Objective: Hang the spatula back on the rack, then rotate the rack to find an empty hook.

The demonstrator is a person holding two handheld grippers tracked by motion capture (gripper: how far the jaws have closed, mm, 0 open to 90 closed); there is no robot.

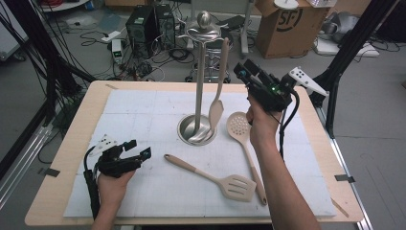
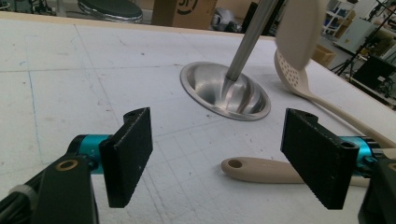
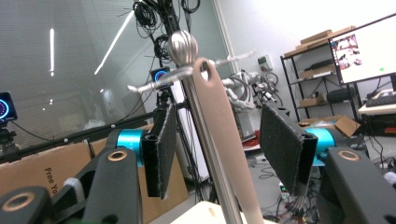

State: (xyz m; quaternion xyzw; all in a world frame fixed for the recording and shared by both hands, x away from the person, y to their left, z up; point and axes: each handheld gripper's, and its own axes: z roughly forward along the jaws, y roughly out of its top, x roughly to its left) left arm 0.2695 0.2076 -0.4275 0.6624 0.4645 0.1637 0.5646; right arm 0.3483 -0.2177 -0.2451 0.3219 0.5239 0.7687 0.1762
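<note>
A metal utensil stand [image 1: 198,86] rises from its round base [image 1: 184,128] at the middle of the white mat. A beige spoon [image 1: 217,111] hangs from one of its top hooks. My right gripper [image 1: 241,72] is held high just right of the spoon's handle. In the right gripper view that handle [image 3: 211,93] stands between the open jaws of the right gripper [image 3: 217,140], with a gap on each side. My left gripper [image 1: 139,149] rests low on the mat at the left, open and empty [image 2: 217,158]. A beige slotted turner [image 1: 230,183] and a perforated spoon [image 1: 239,125] lie on the mat.
The turner's handle [image 2: 261,169] lies just beyond my left jaws, and the stand base [image 2: 224,91] is farther on. Behind the table are computer cases [image 1: 143,24], cables and a cardboard box [image 1: 287,24]. A black frame post [image 1: 344,52] stands at the right.
</note>
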